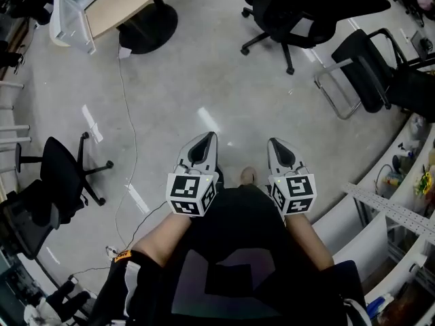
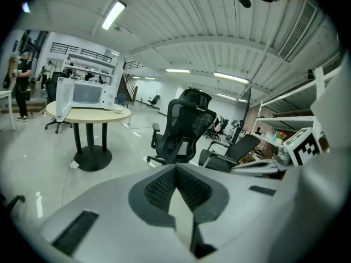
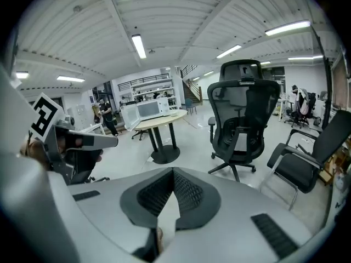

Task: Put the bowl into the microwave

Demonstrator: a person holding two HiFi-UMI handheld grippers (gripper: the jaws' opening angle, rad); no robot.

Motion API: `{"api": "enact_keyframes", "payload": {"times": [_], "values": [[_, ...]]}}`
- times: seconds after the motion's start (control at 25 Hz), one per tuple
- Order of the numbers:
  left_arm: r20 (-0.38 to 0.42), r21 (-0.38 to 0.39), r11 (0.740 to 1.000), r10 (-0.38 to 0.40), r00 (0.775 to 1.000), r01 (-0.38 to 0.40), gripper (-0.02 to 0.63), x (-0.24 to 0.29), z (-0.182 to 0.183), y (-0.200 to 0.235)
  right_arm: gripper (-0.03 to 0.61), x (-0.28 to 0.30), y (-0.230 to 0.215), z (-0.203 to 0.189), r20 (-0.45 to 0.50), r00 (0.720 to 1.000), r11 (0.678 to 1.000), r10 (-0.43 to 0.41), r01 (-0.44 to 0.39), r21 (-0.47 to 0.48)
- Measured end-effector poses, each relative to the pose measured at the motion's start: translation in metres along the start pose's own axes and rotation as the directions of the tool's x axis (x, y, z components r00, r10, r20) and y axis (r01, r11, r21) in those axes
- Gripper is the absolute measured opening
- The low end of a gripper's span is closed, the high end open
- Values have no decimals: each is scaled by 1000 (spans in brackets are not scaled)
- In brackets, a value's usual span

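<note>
**Both claws shut and empty; microwave well off**

The left gripper (image 1: 206, 138) and right gripper (image 1: 274, 142) are held side by side above the concrete floor (image 1: 177, 80). Each has its jaws pressed together with nothing between. The microwave (image 3: 147, 109) is seen on the round table (image 3: 162, 120), door swung open, well apart from both. The bowl cannot be made out.

The person wears a black top (image 1: 234, 223) with a dull grey squared print on its front, and one pale shoe (image 1: 249, 176) shows below it. The light grey moulded-plastic left gripper (image 1: 206, 138) and its matching right gripper (image 1: 275, 142) each taper to a point. Each carries a cube of black-and-white square markers (image 1: 192, 194) at its rear. In the gripper views, each shell has a dark grey inset with cross-hatched pads (image 2: 189, 186) and dark ribbed slots (image 3: 273, 233).
</note>
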State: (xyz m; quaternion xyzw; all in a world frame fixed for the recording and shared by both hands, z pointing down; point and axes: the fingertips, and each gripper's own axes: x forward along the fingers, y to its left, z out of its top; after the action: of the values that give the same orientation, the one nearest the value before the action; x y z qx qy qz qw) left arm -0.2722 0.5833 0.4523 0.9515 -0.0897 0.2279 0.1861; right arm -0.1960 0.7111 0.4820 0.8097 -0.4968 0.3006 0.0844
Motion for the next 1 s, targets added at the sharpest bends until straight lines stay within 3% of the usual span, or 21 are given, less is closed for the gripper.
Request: {"api": "enact_keyframes", "payload": {"times": [0.52,1.0], "values": [[103,-47,999,29,994,-24,46,-30,57,109,15,68,96,81,47,997,992,66,-61,-112],[132,-73,994,85,988,-76,46,-44,72,149,15,100,133,114,64,990,976,128,-114,-184]]}}
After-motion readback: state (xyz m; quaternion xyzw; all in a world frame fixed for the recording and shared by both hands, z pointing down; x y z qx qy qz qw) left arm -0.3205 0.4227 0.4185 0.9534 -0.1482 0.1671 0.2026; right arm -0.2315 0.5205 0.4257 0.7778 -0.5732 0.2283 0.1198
